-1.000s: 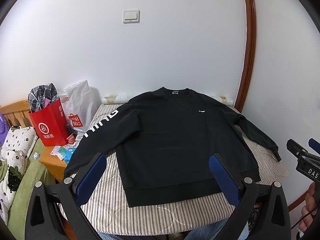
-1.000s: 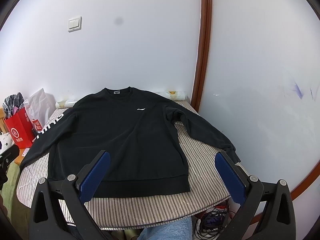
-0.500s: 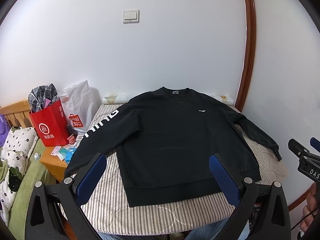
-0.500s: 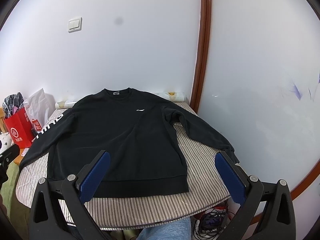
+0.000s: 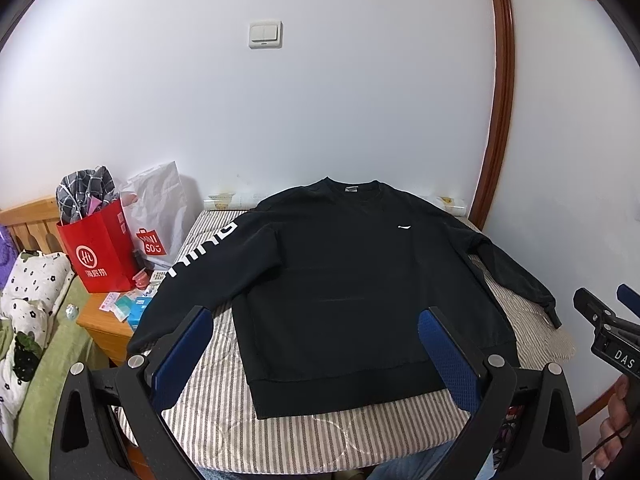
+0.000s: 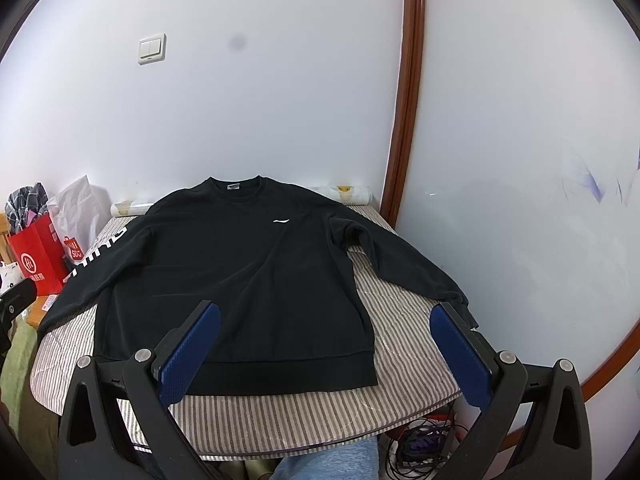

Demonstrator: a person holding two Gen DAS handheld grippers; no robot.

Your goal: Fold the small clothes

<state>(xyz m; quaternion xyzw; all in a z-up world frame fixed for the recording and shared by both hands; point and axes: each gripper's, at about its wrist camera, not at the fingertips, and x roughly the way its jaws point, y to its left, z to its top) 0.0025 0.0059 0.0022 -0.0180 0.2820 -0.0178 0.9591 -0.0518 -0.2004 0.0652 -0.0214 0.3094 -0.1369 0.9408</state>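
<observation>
Very little differs across the last second. In the left wrist view, the right tongs (image 5: pixel 618 312) at the right edge sit slightly lower and further right than 1.0 s ago, so less of them shows; the hand (image 5: pixel 618 428) beneath them is likewise closer to the corner. In the right wrist view, the black sweatshirt (image 6: pixel 240 272) and the striped bed cover (image 6: pixel 404 320) appear shifted marginally left and up in frame, consistent with a small drift of that camera. The left tongs (image 6: pixel 14 300) at the left edge sit slightly higher than before.
</observation>
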